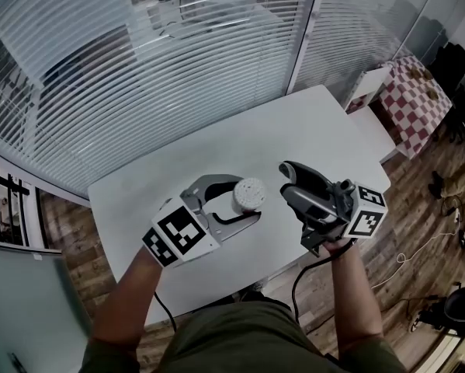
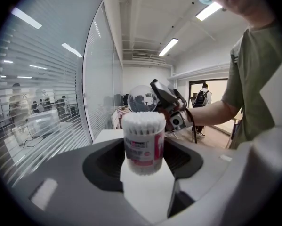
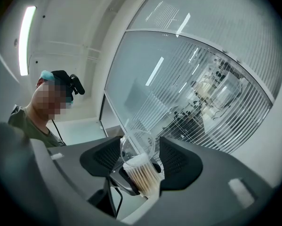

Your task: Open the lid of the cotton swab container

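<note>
The cotton swab container (image 1: 250, 192) is a small clear tub with a red-and-white label, packed with white-tipped swabs. My left gripper (image 1: 242, 201) is shut on its body and holds it upright over the white table (image 1: 240, 134). In the left gripper view the container (image 2: 143, 142) stands between the jaws with its swab tips bare. The clear round lid (image 2: 141, 98) is off and sits just behind and above it, with my right gripper (image 2: 171, 106) shut on it. In the right gripper view the lid (image 3: 137, 146) stands between the jaws in front of the swabs (image 3: 143, 175).
Slatted window blinds (image 1: 139, 68) run along the table's far side. To the right stand a low white table (image 1: 372, 127) and a red-checked cloth (image 1: 414, 92) on the wooden floor (image 1: 426, 231). A cable (image 1: 414, 255) trails on the floor.
</note>
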`<state>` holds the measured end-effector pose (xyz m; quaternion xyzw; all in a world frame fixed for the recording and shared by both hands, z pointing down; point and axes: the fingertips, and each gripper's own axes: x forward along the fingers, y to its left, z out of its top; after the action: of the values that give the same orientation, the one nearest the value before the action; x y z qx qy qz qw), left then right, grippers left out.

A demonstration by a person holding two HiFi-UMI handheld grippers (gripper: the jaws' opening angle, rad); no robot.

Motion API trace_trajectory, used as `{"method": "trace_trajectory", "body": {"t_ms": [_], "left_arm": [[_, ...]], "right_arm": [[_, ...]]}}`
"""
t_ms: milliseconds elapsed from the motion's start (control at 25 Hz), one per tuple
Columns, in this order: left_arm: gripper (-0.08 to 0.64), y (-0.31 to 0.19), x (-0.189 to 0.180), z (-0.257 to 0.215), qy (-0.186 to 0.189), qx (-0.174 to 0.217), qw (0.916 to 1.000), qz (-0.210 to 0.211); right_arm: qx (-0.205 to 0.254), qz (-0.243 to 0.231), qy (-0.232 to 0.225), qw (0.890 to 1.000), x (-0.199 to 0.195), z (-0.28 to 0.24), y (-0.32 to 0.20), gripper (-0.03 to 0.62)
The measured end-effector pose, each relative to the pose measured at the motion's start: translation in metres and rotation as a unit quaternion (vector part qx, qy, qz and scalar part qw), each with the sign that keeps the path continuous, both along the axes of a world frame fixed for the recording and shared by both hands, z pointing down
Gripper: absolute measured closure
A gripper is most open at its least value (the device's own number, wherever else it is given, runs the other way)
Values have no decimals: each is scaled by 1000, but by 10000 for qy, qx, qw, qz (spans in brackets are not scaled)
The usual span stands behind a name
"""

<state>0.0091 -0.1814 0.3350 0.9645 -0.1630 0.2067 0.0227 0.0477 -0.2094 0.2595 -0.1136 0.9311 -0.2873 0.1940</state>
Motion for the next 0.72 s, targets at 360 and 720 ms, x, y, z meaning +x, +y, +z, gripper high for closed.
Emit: {"method": "trace_trajectory", "body": {"t_ms": [360, 720], "left_arm": [[302, -4, -5, -4, 58, 45, 10000, -60], [302, -3, -3, -7, 134, 71, 9998, -87]], "right_arm": [[-216, 107, -41, 9997, 9, 12, -4, 327], [-394, 188, -26, 9990, 15, 25, -2, 328]]}}
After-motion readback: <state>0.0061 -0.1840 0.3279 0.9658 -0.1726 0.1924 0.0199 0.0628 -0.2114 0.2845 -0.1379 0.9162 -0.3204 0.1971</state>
